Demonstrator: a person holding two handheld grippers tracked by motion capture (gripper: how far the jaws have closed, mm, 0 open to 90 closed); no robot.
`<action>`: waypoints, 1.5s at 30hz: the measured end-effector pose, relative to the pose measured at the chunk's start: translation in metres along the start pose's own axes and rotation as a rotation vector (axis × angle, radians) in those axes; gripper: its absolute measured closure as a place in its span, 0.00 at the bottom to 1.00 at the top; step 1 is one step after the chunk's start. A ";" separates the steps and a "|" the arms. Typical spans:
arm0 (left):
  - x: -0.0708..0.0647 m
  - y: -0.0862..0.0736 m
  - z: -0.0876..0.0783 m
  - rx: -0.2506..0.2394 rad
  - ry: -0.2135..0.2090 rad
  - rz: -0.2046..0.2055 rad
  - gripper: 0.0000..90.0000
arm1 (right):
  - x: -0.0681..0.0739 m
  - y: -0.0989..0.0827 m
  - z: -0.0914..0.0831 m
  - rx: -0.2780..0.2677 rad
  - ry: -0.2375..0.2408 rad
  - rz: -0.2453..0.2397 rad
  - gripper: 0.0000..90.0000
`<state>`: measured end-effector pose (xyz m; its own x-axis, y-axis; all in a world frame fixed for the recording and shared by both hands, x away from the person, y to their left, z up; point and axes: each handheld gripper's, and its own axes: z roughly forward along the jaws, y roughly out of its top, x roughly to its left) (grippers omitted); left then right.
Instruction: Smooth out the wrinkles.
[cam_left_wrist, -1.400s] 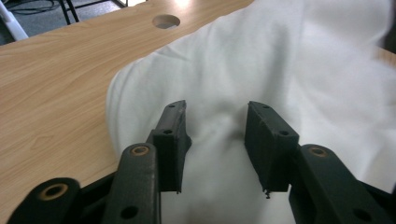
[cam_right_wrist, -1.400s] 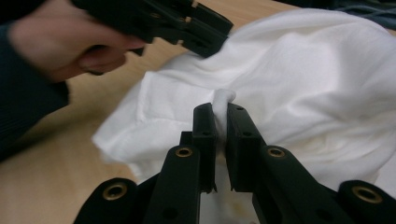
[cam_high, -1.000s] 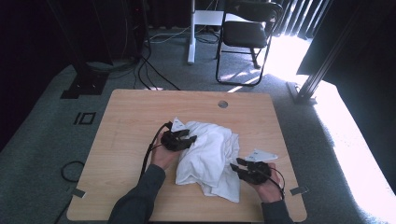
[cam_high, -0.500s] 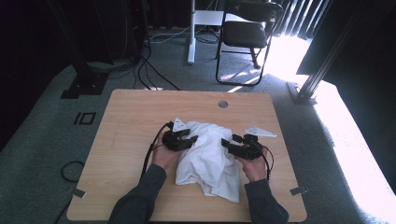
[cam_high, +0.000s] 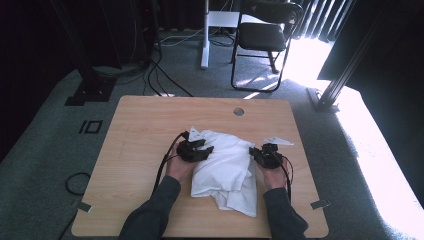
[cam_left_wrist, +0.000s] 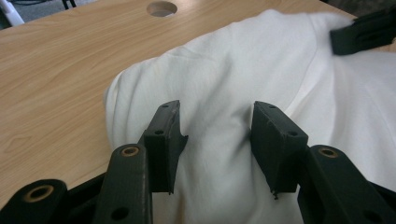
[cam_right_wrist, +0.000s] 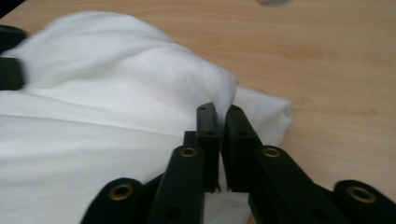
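R hand-held gripper (cam_right_wrist: 218, 140) just closed, pinching cloth (cam_high: 225, 165) edge thinly; L hand-held gripper (cam_left_wrist: 219, 140) half-open astride a fold, unclamped. Risk: edge slips out when lifted.

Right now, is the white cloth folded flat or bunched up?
Bunched up: the white cloth lies rumpled in a heap on the table, with uneven folds and edges.

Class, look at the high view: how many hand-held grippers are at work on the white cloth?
2. The left hand-held gripper is at the white cloth's left edge; the right hand-held gripper is at its right edge, jaws just closed.
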<state>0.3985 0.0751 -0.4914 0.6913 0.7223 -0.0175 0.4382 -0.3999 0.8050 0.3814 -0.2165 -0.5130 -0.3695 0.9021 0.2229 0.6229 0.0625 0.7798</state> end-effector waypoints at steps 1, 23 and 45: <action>0.000 0.000 0.001 0.000 0.003 -0.004 0.61 | -0.007 -0.006 0.006 0.026 -0.007 0.040 0.88; -0.008 0.029 0.010 -0.049 0.010 0.050 0.60 | 0.027 0.026 0.013 0.044 0.048 -0.047 0.75; -0.008 0.030 0.033 0.002 0.064 -0.062 0.61 | 0.039 -0.027 -0.036 0.115 -0.012 -0.122 0.94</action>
<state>0.4253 0.0390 -0.4862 0.6248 0.7802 -0.0298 0.4807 -0.3543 0.8022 0.3256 -0.1985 -0.5041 -0.4393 0.8898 0.1234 0.6489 0.2193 0.7285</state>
